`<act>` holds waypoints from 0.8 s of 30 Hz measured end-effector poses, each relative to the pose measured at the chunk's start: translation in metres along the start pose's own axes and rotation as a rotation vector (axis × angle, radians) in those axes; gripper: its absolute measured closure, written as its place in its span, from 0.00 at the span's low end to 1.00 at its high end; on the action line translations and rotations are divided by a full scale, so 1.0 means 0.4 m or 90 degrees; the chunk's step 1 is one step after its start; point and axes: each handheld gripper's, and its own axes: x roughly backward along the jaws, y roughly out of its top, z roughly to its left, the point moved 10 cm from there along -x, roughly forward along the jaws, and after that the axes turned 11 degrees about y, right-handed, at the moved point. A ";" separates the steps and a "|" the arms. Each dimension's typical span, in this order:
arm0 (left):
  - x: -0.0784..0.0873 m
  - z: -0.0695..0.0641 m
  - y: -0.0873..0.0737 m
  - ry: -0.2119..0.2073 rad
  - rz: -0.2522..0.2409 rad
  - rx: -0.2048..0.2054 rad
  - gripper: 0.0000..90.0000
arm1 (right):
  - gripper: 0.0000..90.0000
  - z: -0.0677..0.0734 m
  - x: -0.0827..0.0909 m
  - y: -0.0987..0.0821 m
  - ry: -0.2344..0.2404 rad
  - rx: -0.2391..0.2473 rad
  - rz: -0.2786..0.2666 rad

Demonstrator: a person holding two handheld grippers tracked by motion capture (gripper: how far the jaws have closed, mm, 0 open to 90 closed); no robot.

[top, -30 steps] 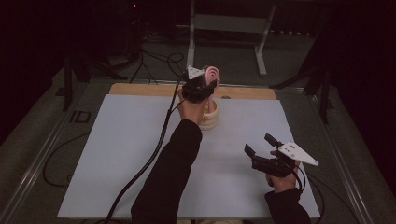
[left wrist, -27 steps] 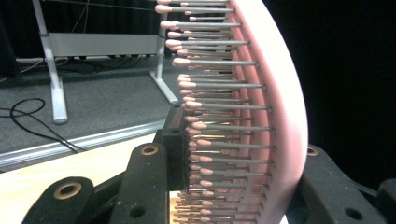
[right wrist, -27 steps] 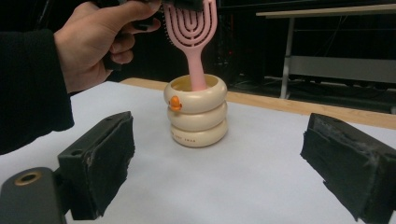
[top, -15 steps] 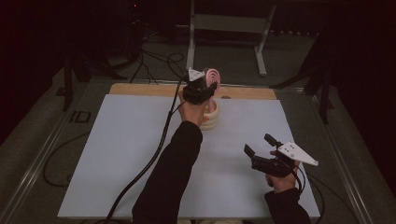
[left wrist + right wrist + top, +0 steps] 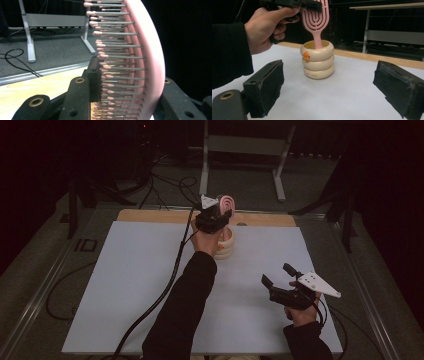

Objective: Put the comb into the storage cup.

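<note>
A pink hairbrush (image 5: 228, 203) stands upright with its handle inside a cream ringed holder (image 5: 226, 243) at the far middle of the white table top (image 5: 125, 285). My left gripper (image 5: 215, 218) is shut on the brush head; in the left gripper view the bristled brush (image 5: 130, 57) sits clamped between the black jaws. The right gripper view shows the brush (image 5: 315, 17), the holder (image 5: 318, 60) with an orange knob, and the hand with the left gripper (image 5: 294, 3) above. My right gripper (image 5: 276, 274) hovers open near the front right, nothing between its pads (image 5: 268, 85).
A wooden strip (image 5: 150, 216) runs along the table's far edge. Behind it stands a metal frame (image 5: 240, 150) on the grey floor. Cables (image 5: 60, 295) lie on the floor at the left. The left gripper's cable (image 5: 165, 285) trails across the table.
</note>
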 end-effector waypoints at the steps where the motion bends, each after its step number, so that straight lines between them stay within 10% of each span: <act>1: 0.000 0.002 -0.001 0.001 0.000 0.001 0.72 | 0.10 0.000 0.000 -0.001 -0.001 0.000 0.001; 24: -0.014 0.009 -0.038 0.009 0.016 -0.003 0.72 | 0.10 0.001 -0.002 -0.002 0.002 0.001 0.002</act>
